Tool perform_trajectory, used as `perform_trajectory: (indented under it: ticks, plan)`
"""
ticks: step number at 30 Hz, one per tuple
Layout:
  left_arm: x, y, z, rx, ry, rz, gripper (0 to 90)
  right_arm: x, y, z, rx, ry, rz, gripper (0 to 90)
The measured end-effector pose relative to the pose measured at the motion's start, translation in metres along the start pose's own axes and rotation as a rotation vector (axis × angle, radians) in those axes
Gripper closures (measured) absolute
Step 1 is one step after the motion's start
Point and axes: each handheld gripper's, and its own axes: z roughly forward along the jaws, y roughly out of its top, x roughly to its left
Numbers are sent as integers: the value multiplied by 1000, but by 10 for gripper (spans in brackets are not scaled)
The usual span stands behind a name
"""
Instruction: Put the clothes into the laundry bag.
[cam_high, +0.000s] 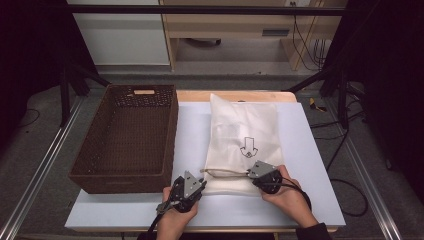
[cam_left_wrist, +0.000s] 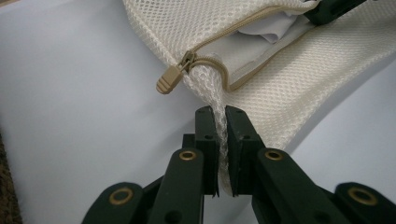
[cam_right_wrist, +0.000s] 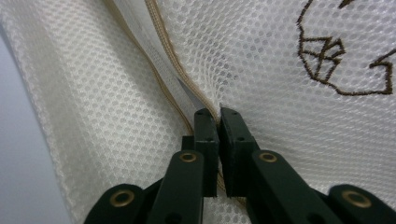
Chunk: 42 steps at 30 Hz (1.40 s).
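A white mesh bag (cam_high: 245, 131) with a brown embroidered arrow (cam_high: 248, 147) lies flat on the table, its zippered end toward me. In the left gripper view the tan zipper pull (cam_left_wrist: 169, 79) sits at the bag's corner, and the zipper gapes over white cloth (cam_left_wrist: 266, 35) inside. My left gripper (cam_high: 203, 178) (cam_left_wrist: 221, 114) is shut on a fold of mesh just below the pull. My right gripper (cam_high: 249, 173) (cam_right_wrist: 218, 114) is shut on the bag's edge beside the tan zipper tape (cam_right_wrist: 170, 56), near the embroidery (cam_right_wrist: 327, 56).
A dark brown woven basket (cam_high: 120, 179) stands to the left of the bag, its long side close to it. The bag rests on a pale blue-white mat (cam_high: 310, 190) over a wooden table. Black frame legs and cables stand beyond the table's edges.
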Motion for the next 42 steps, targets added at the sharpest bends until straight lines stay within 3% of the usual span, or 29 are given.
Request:
perform_trajectory:
  ticks: [8, 12, 13, 15, 17, 18, 19, 20, 21, 26, 34, 42]
  plan:
    - [-2, -2, -2, -17, 4, 0, 809, 4, -1, -5, -51, -15, 25, 695]
    - [-4, -2, -6, -41, 22, 12, 691, 6, -1, -6, -65, -27, 33, 602]
    - [-4, -2, -7, -45, 28, 17, 606, 7, -1, -7, -73, -31, 30, 556]
    - [-4, 0, -10, -57, 36, 18, 574, 7, -1, -7, -74, -33, 33, 527]
    - [-4, 2, -12, -79, 34, 9, 516, 9, -2, -9, -85, -57, 40, 453]
    - [-4, 2, -13, -90, 39, 6, 468, 10, -2, -11, -91, -62, 53, 366]
    - [-4, 3, -14, -91, 40, 8, 468, 10, -2, -11, -91, -62, 53, 366]
    - [-4, 4, -15, -101, 35, -1, 426, 11, -3, -14, -101, -68, 63, 302]
    - [-4, 5, -15, -104, 35, -1, 426, 11, -3, -14, -101, -68, 63, 302]
    - [-7, 7, -16, -113, 9, -11, 356, 10, -2, -20, -117, -71, 82, 132]
    - [-11, 13, -18, -132, 8, -17, 251, 9, 2, -25, -130, -46, 105, 77]
    - [-13, 15, -20, -147, -26, -36, 173, 4, 2, -37, -178, -49, 133, 66]
